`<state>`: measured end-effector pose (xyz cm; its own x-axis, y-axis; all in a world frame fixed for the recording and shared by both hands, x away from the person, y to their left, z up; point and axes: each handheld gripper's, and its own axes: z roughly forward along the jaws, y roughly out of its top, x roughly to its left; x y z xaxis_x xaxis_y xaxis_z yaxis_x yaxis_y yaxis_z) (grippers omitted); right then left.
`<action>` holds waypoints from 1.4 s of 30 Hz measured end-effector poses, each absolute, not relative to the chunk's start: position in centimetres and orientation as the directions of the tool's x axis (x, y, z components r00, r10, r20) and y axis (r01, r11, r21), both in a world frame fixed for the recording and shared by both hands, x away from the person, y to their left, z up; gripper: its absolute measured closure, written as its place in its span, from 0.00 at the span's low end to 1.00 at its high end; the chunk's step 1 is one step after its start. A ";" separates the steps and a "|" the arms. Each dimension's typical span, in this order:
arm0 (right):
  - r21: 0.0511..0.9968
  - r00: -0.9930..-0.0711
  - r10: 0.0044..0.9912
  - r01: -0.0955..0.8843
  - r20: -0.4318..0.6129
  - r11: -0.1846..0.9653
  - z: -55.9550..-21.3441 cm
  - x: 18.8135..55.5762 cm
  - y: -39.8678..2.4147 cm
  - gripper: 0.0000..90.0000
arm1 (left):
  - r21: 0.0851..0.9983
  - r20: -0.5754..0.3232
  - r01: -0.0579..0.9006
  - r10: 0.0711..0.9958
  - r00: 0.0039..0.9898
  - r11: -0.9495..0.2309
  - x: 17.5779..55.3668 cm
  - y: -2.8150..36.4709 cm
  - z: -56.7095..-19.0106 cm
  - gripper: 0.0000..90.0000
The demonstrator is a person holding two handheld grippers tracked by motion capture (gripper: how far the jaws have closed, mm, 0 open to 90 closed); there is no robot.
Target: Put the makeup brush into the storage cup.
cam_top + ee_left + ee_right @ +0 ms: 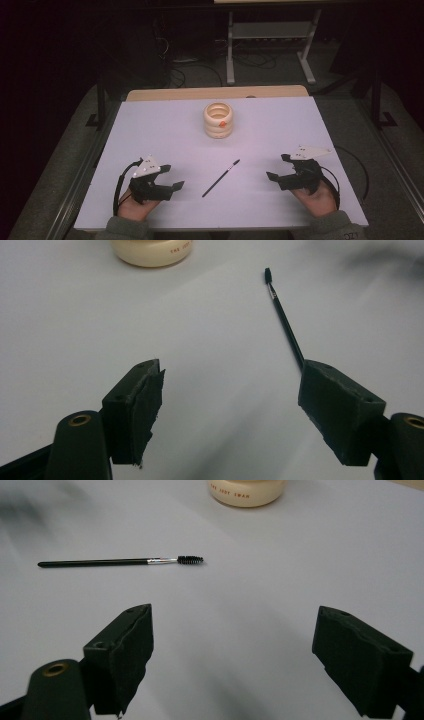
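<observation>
Between the two hands, on the white worktop, lies a slim black brush, the kind with a small bristle head on a short metal collar and a long thin handle. It rests flat and slantwise, bristle end pointing away from the person toward a cream ringed jar that stands well apart near the far middle of the worktop. Nothing touches the brush.

Both tongs are released. The left tongs rest low at the near left with the jaws spread wide and nothing between them; in the left gripper view the handle end of the brush runs behind the right-hand jaw. The right tongs sit at the near right, jaws equally wide and empty, and in the right gripper view the brush lies across the worktop ahead and to the left, well clear of the pads.

The brush looks very light and stiff, with a smooth, narrow, probably round handle that may roll or skid when nudged. Because it lies flush on a hard surface, the pads would need to come down on either side of the handle and close right at the worktop. The middle of the handle seems the best hold: balanced there, it should not tip. The bristles are soft and would deform, so they are best left alone.
</observation>
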<state>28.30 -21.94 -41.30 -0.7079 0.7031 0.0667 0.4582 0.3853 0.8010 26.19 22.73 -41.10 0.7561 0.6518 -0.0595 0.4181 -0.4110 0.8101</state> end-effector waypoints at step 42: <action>0.788 -0.697 0.714 0.474 0.063 0.393 -41.2 28.7 -22.5 0.18 | 0.603 -0.059 0.474 0.556 0.829 -0.642 29.3 12.8 -40.8 0.54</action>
<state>28.73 -22.54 -41.21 -0.6974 0.7139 0.0635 0.4741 0.3931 0.7879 29.34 12.79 -40.82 0.8289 0.5564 -0.0587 0.4737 -0.6420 0.6029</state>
